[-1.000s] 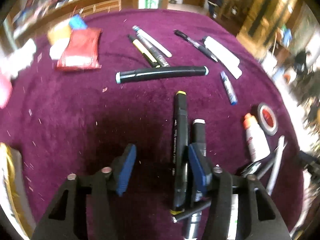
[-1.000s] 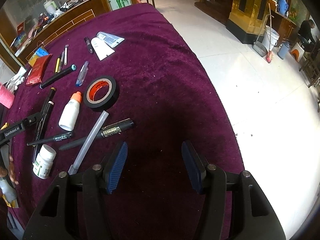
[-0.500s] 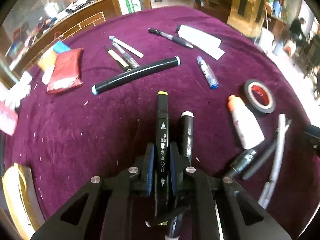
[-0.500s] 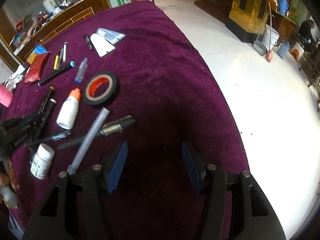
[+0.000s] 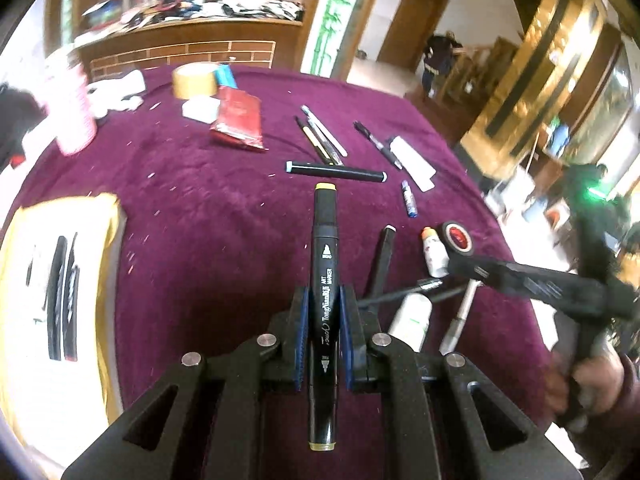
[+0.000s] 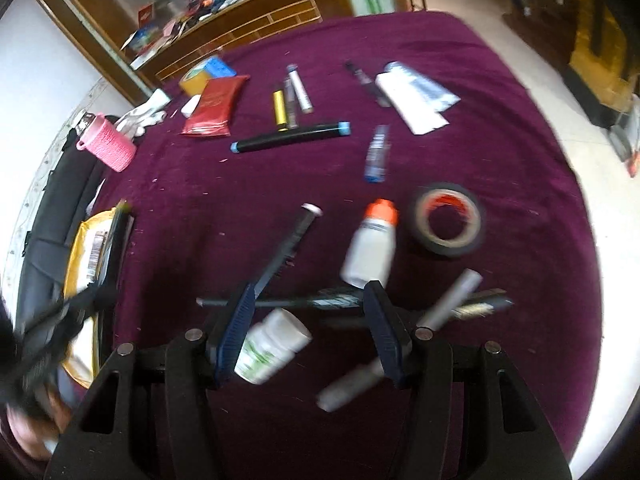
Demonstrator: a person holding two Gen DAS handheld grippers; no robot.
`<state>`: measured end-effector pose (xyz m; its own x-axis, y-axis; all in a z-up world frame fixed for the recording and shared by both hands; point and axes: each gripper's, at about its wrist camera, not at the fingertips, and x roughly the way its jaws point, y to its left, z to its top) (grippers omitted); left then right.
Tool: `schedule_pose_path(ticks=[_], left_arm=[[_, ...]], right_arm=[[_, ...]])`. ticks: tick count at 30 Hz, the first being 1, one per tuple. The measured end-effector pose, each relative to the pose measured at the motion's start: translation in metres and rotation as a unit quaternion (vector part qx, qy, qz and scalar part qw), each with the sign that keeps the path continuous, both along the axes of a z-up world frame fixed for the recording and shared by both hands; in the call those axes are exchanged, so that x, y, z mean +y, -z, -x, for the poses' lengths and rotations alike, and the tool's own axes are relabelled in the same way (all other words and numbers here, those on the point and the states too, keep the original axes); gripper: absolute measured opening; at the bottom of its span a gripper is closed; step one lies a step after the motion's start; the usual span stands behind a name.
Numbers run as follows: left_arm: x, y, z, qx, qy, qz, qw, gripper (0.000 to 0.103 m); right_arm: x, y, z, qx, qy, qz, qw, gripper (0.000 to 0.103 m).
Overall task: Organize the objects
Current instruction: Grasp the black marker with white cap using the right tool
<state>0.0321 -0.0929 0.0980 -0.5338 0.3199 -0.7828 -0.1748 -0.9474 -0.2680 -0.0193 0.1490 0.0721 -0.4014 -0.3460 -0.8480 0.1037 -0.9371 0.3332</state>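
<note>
My left gripper is shut on a black art marker with yellow ends, held off the purple cloth and pointing away from me. A yellow box with a white inside lies at the left and holds black pens. My right gripper stands open, hovering over a white pill bottle and a thin black pen, with nothing pressed between its pads. In the left wrist view a hand holds the right gripper at the right.
On the round purple-covered table lie a white-capped black marker, an orange-capped white bottle, a black tape roll, a long black marker, a red pouch, several pens and a pink bottle.
My left gripper closed on the yellow-ended marker and lifted it off the cloth. The right gripper swung left from the table's edge to above the pill bottle and pens, still open.
</note>
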Motion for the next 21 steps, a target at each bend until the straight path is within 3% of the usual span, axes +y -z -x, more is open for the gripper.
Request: schedule_pose_path(ticks=[6,12,18,19,21], left_arm=[[-0.034,-0.007,-0.035,0.008,-0.020,-0.021,0.9995,0.012],[-0.068,-0.005,-0.052,0.012,-0.033,-0.028,0.9990,0.012],[-0.109,0.000,-0.064,0.009,-0.053,-0.034,0.9980,0.012],[-0.116,0.002,-0.066,0.008,-0.057,-0.035,0.9977,0.012],[-0.131,0.005,-0.068,0.007,-0.067,-0.038,0.9970,0.012]], right_arm=[[-0.032,0.020,0.031,-0.055,-0.004,0.004,0.998,0.055],[-0.071,0.051,0.048,-0.108,-0.012,-0.055,0.993,0.055],[-0.104,0.058,0.051,-0.079,-0.009,-0.131,0.988,0.057],[-0.106,0.059,0.050,-0.076,-0.006,-0.134,0.988,0.054],[-0.108,0.058,0.046,-0.067,0.003,-0.129,0.989,0.036]])
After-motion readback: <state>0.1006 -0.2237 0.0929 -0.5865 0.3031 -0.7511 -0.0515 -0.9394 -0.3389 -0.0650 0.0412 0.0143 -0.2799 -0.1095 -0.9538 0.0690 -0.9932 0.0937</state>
